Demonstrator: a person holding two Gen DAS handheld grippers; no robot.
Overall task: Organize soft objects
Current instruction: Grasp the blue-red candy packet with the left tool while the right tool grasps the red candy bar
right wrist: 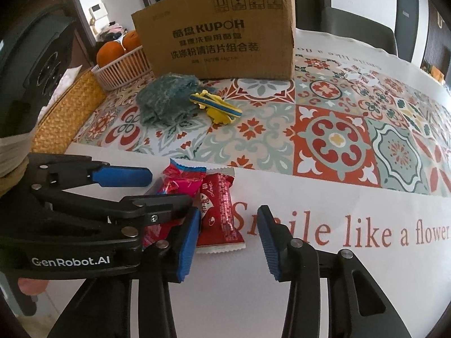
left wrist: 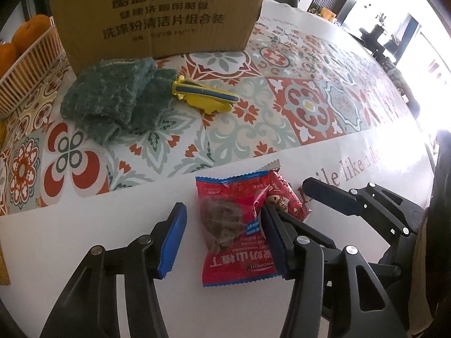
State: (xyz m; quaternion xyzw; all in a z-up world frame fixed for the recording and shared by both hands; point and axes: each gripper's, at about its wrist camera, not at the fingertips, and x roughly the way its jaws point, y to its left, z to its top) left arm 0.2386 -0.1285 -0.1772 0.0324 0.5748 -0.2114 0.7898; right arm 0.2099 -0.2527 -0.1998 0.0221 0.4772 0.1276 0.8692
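A red and blue snack packet point(left wrist: 234, 225) lies on the white table edge between the fingers of my open left gripper point(left wrist: 225, 242); it also shows in the right wrist view point(right wrist: 180, 181). A smaller red snack packet point(right wrist: 220, 214) lies beside it, between the fingers of my open right gripper point(right wrist: 228, 242), and shows in the left wrist view point(left wrist: 284, 197). A green fuzzy cloth point(left wrist: 112, 98) point(right wrist: 163, 98) and a yellow and blue clip point(left wrist: 205, 95) point(right wrist: 217, 108) lie further back, in front of the cardboard box point(left wrist: 160, 14) point(right wrist: 222, 39).
A white slatted basket point(left wrist: 31, 64) point(right wrist: 124, 69) of oranges stands left of the box. A woven yellow mat point(right wrist: 64, 112) lies at the table's left. The patterned tablecloth point(left wrist: 296, 98) stretches right. Chairs stand beyond the table's far edge.
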